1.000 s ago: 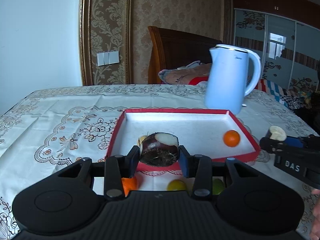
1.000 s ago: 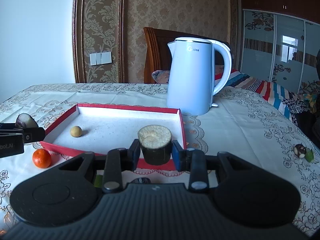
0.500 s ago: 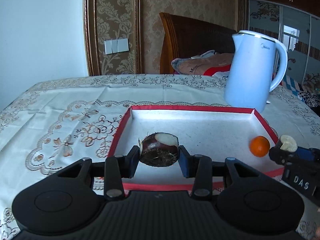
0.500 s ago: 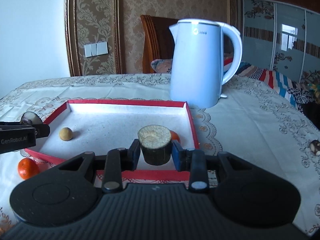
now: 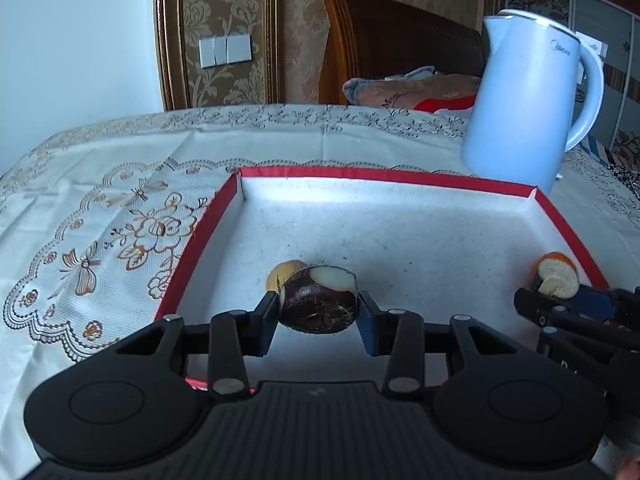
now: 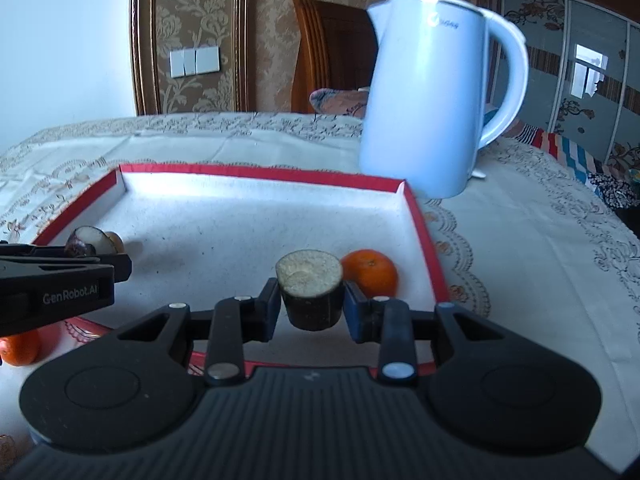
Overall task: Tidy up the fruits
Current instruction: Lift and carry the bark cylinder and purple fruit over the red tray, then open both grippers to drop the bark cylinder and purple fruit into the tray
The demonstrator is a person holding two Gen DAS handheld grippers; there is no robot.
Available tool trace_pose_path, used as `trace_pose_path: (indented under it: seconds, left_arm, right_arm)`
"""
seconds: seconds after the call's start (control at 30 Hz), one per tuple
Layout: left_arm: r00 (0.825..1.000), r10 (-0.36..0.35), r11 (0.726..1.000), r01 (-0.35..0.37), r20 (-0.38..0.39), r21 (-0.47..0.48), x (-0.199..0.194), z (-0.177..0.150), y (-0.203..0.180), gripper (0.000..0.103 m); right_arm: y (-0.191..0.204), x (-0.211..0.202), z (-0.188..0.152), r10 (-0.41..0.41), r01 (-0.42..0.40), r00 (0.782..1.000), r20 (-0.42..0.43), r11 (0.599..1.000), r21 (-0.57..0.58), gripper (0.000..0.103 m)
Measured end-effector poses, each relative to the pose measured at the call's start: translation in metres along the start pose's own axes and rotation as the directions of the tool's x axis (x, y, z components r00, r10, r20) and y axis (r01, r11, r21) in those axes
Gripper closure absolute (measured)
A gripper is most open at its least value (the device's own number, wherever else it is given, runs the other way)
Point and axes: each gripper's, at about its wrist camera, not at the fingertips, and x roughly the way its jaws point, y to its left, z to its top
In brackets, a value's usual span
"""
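Observation:
My left gripper (image 5: 318,314) is shut on a dark brown water chestnut (image 5: 320,304) with a pale cut top, held above the near left part of the red-rimmed white tray (image 5: 400,178). A small tan round fruit (image 5: 282,272) lies in the tray just behind it. My right gripper (image 6: 311,304) is shut on a dark cut stub with a pale top (image 6: 310,286), above the tray's (image 6: 256,172) near right part. An orange (image 6: 370,272) rests in the tray just right of that stub. In the left wrist view the right gripper (image 5: 560,294) shows at the right edge.
A pale blue kettle (image 6: 436,92) stands on the patterned tablecloth (image 5: 100,208) behind the tray's far right corner. Another orange (image 6: 20,346) lies on the cloth before the tray's near left corner. A wooden chair (image 5: 384,36) stands behind the table.
Both grippers have moved forward and down over the tray with their pieces still held. The tray and kettle look larger and closer, and the fruits on the cloth have dropped below the left view.

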Motion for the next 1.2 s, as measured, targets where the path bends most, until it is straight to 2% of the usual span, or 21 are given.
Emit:
trace_pose_path:
  seconds: [0.23, 0.33, 0.5, 1.1, 1.2]
  left_arm:
    - [1.0, 0.02, 1.0, -0.02, -0.011, -0.014, 0.012, -0.001, 0.003, 0.063]
    - [1.0, 0.029, 0.999, -0.03, -0.006, -0.027, 0.015, 0.0, 0.006, 0.063]
    - [0.999, 0.041, 0.999, -0.041, -0.001, -0.024, 0.02, 0.004, 0.007, 0.063]
    - [0.998, 0.059, 0.998, -0.058, 0.018, -0.011, 0.023, 0.003, 0.006, 0.062]
    - [0.997, 0.07, 0.998, -0.07, 0.02, -0.011, 0.023, 0.002, 0.006, 0.056]
  right_arm:
    - [0.011, 0.014, 0.004, -0.007, 0.008, 1.0, 0.012, 1.0, -0.025, 0.071]
    - [0.013, 0.028, 0.005, 0.003, -0.004, 1.0, -0.019, 1.0, -0.017, 0.072]
    - [0.01, 0.035, 0.009, -0.004, 0.004, 1.0, -0.026, 1.0, 0.011, 0.072]
    - [0.007, 0.037, 0.008, -0.005, 0.006, 1.0, -0.021, 0.999, 0.04, 0.072]
    - [0.007, 0.037, 0.008, -0.006, 0.006, 1.0, -0.02, 0.999, 0.039, 0.072]
